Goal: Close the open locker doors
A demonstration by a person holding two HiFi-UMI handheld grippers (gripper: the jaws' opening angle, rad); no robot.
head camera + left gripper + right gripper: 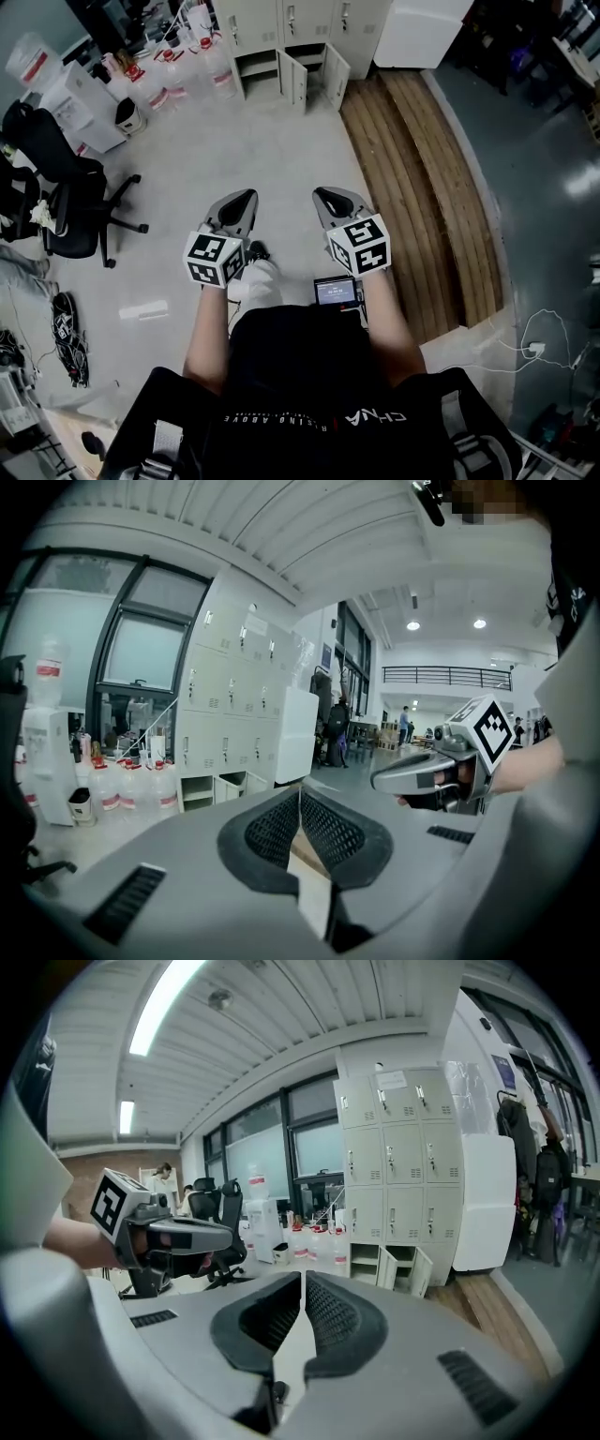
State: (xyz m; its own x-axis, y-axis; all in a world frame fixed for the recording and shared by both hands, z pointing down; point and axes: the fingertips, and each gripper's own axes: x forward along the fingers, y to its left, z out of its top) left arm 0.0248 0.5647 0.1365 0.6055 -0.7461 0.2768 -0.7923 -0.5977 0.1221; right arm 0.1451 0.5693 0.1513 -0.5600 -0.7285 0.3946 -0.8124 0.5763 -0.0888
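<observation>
A bank of pale grey lockers (291, 23) stands across the floor ahead. Two bottom doors hang open side by side, one (292, 82) on the left and one (337, 75) to its right. Both grippers are held out in front of the person, well short of the lockers. My left gripper (245, 196) is shut with nothing between its jaws. My right gripper (324, 194) is shut and empty too. In the left gripper view the open compartments (228, 786) show low beyond the shut jaws. In the right gripper view the open doors (405, 1270) sit right of the jaw tips (302, 1279).
A black office chair (70, 202) stands at the left. A water dispenser (80, 103) and several water bottles (178, 75) stand left of the lockers. A white cabinet (422, 33) adjoins them on the right. A strip of wooden flooring (412, 187) runs to their right. Cables (539, 352) lie at lower right.
</observation>
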